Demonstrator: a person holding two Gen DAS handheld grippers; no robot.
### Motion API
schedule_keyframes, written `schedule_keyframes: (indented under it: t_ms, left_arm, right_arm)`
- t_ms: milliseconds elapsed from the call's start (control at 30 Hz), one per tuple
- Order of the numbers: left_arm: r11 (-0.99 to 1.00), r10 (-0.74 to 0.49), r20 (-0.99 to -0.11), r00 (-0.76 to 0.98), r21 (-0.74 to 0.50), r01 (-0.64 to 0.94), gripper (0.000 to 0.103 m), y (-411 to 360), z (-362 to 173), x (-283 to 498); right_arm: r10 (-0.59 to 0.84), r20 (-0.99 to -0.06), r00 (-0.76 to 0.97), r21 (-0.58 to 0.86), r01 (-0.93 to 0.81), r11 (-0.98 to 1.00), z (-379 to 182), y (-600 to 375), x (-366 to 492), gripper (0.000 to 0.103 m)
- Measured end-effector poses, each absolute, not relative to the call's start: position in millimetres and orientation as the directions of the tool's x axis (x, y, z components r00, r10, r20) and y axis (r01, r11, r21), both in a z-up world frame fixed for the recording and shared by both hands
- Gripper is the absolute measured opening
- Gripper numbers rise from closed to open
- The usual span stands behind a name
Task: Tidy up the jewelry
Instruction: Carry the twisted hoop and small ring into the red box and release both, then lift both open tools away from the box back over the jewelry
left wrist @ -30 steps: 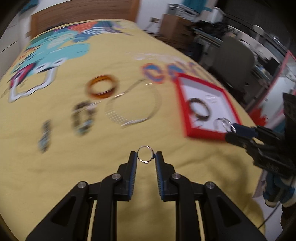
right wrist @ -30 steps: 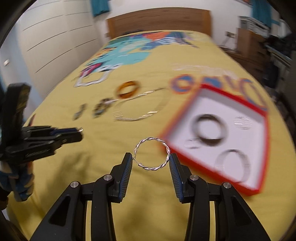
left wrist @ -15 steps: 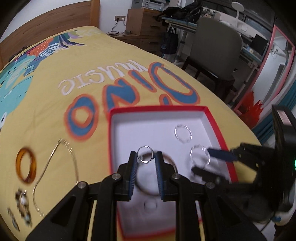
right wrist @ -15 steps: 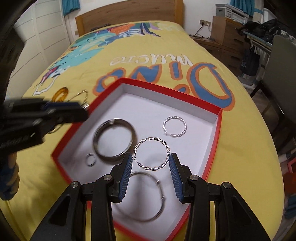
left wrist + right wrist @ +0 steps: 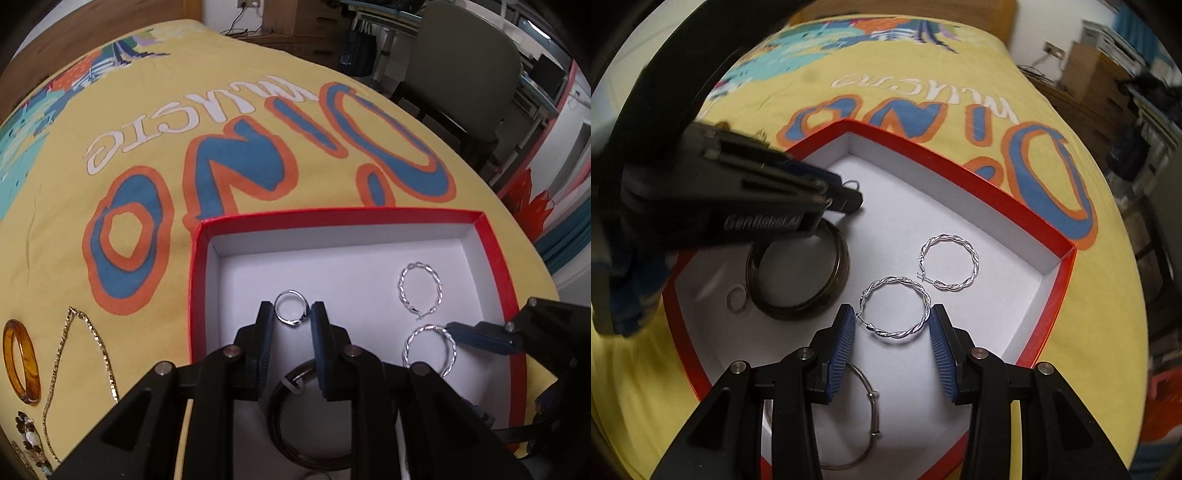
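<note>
Shiny metal hoop [image 5: 896, 307]; matt, seemingly card box [image 5: 1057, 300].

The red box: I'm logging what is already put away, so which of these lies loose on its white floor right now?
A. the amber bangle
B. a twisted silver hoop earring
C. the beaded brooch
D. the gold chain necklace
B: a twisted silver hoop earring lies free on the white floor of the red box, while the amber bangle and gold chain necklace lie on the yellow bedspread outside it.
</note>
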State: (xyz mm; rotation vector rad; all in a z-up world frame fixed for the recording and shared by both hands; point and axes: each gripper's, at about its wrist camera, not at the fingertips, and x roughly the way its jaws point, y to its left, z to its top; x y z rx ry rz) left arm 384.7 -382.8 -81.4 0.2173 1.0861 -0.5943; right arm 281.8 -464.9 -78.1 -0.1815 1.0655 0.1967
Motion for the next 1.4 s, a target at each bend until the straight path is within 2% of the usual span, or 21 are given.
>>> schedule_keyframes:
  t_ms: [67, 167, 300, 500, 633, 700, 833, 1167, 1400]
  left_arm:
    - [0.826, -0.352, -0.876, 0.329, -0.126, 0.55, 0.02, -381, -81, 386]
    - [0.824, -0.371, -0.867, 0.332, -0.143, 0.548, 0.02, -378, -76, 384]
    - [0.823, -0.407, -0.845, 0.347, -0.175, 0.54, 0.024, -367, -61, 379]
    - [0.811, -0.466, -0.802, 0.373, -0.22, 0.542, 0.024, -337, -24, 351]
    - [0.819, -0.459, -0.792, 0.403, -0.202, 0.537, 0.025, -310, -3, 320]
    - [0.831, -0.437, -0.794, 0.422, -0.178, 0.527, 0.025, -288, 7, 298]
    - [0.863, -0.394, -0.783, 0.48, -0.136, 0.487, 0.034, -243, 25, 259]
    - [0.928, -0.272, -0.764, 0.585, -0.048, 0.368, 0.034, -110, 36, 130]
    - [0.959, -0.206, -0.774, 0.599, -0.038, 0.281, 0.034, -33, 29, 58]
  right_arm:
    - [0.064, -0.884, 0.463, -0.068, -0.264, 0.962, -77, -464, 282, 0.044]
    - [0.046, -0.887, 0.46, -0.084, -0.258, 0.962, -77, -463, 280, 0.053]
    - [0.046, -0.881, 0.471, -0.079, -0.243, 0.967, -71, -463, 270, 0.053]
    - [0.051, -0.851, 0.522, -0.051, -0.179, 0.983, -44, -468, 240, 0.053]
    - [0.059, -0.829, 0.556, -0.019, -0.134, 0.991, -24, -462, 215, 0.053]
    - [0.064, -0.819, 0.57, -0.006, -0.12, 0.993, -15, -455, 200, 0.053]
    - [0.075, -0.807, 0.586, 0.016, -0.105, 0.994, -1, -433, 172, 0.053]
    - [0.154, -0.774, 0.614, 0.1, -0.122, 0.987, 24, -368, 100, 0.053]
    - [0.212, -0.743, 0.635, 0.174, -0.123, 0.977, 35, -329, 58, 0.054]
